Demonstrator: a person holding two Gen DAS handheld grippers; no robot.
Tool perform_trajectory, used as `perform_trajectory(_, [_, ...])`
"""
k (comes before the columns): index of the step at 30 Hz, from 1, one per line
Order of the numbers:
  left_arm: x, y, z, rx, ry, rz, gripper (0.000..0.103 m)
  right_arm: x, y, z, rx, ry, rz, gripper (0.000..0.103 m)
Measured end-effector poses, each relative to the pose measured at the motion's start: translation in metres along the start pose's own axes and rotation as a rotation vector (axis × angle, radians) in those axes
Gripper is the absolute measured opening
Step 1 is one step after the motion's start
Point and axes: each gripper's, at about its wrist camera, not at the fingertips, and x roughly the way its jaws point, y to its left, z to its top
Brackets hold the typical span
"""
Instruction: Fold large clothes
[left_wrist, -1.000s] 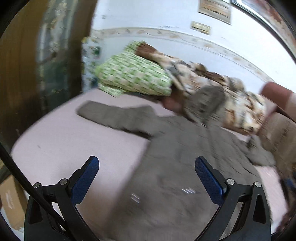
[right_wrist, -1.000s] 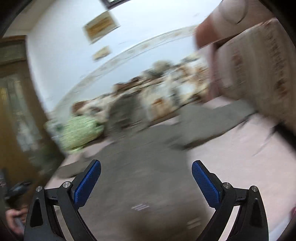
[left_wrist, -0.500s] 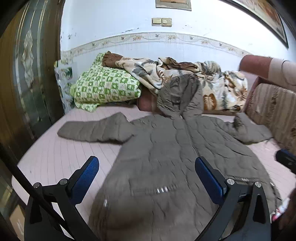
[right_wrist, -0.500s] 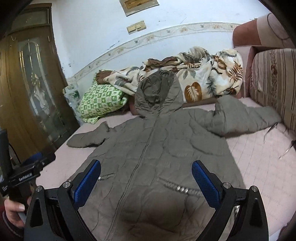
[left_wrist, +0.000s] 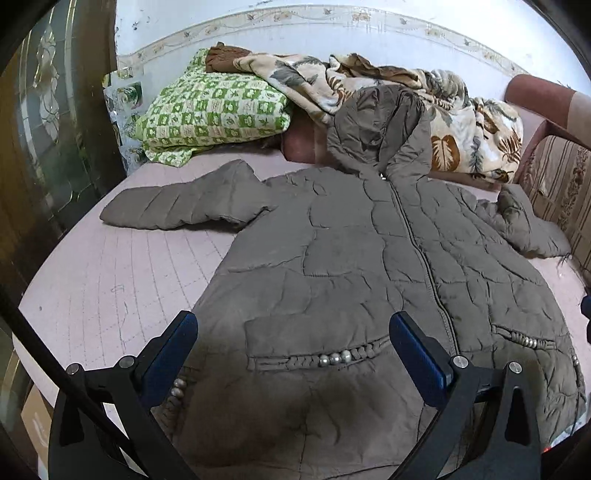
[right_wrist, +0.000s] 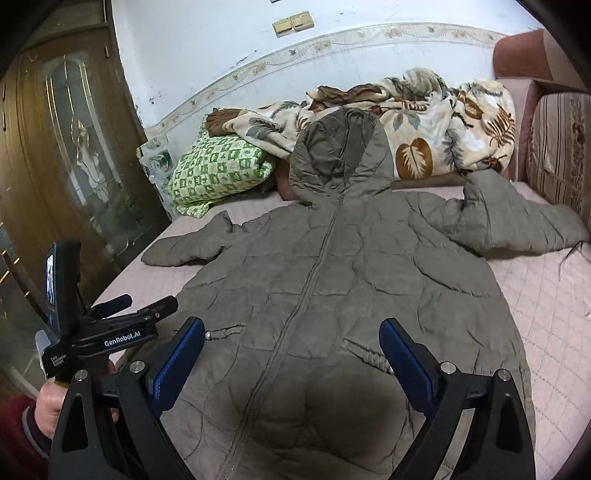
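Note:
A large olive-grey quilted hooded jacket (left_wrist: 351, 258) (right_wrist: 332, 266) lies zipped and face up on a pink quilted bed (left_wrist: 110, 280) (right_wrist: 554, 295). Both sleeves spread outward, and the hood rests against the bedding at the back. My left gripper (left_wrist: 293, 350) hovers open above the jacket's lower left part, over a beaded pocket (left_wrist: 332, 358). Open too, my right gripper (right_wrist: 291, 350) hangs over the hem near the zip. Nothing is between either pair of blue pads. In the right wrist view the left gripper's body (right_wrist: 107, 332) shows at the left, held by a hand (right_wrist: 51, 402).
A green checked pillow (left_wrist: 214, 110) (right_wrist: 214, 166) and a leaf-patterned blanket (left_wrist: 461, 122) (right_wrist: 436, 125) are heaped along the back wall. A striped sofa cushion (left_wrist: 557, 184) (right_wrist: 557, 147) borders the right side. A wooden door with glass (right_wrist: 66, 147) stands left of the bed.
Both views swung fast and blurred a second ago, then steadied. Since half a second ago both grippers have come lower and closer over the jacket's lower part. Jaws stayed open.

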Motion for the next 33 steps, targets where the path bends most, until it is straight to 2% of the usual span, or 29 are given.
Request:
perform_trajectory(4, [0.001, -0.001, -0.004, 0.011, 0.001, 0.008, 0.103, 0.006, 0.003, -0.001, 0.013, 0.013, 0.009, 0.098])
perform_trajectory(8, [-0.005, -0.003, -0.003, 0.034, -0.031, 0.03, 0.103, 0.01, 0.003, -0.002, 0.025, 0.036, 0.005, 0.098])
perform_trajectory(33, [-0.004, -0.005, 0.0, 0.028, -0.018, 0.045, 0.103, -0.004, -0.025, -0.003, 0.114, 0.017, -0.005, 0.098])
